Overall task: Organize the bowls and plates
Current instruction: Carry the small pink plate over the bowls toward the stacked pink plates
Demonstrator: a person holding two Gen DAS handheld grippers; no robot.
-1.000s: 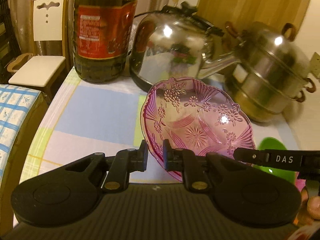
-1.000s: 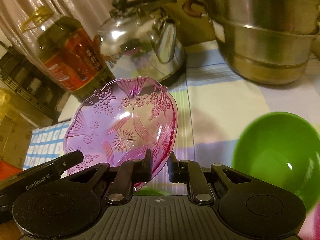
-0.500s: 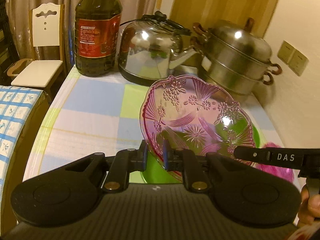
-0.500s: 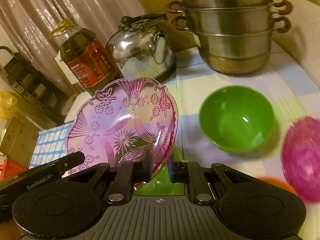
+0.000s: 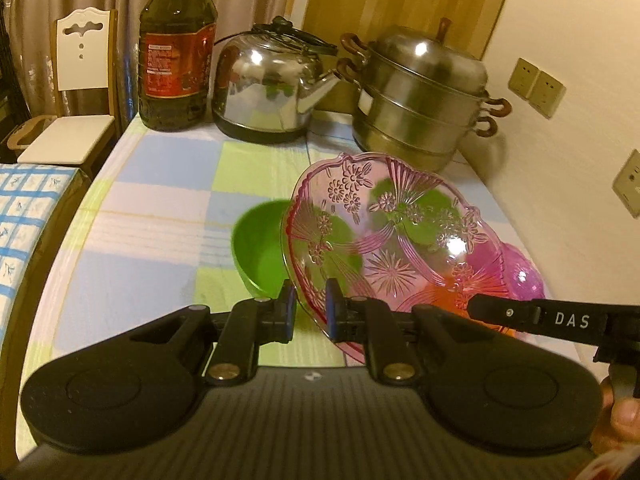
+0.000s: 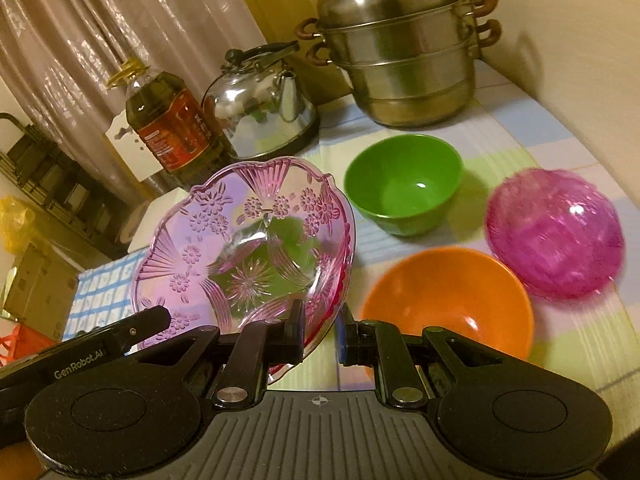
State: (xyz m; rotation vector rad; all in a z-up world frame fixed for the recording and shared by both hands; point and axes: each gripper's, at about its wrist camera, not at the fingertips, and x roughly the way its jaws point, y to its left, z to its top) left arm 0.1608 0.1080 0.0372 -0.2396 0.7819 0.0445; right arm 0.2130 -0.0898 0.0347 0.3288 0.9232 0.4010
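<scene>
A pink glass plate with a pressed flower pattern hangs tilted above the table, held by both grippers. My left gripper is shut on its near left rim. My right gripper is shut on the opposite rim of the plate. Under the plate stands a green bowl, partly seen through the glass. A second green bowl, an orange bowl and a magenta bowl stand on the checked tablecloth to the right.
Along the back of the table stand an oil bottle, a steel kettle and a stacked steel steamer pot. A wall with sockets borders the right side. A white chair stands off the table's left corner.
Both grippers have drawn back and risen with the plate, away from the kettle and pot. The green, orange and magenta bowls have come into view below.
</scene>
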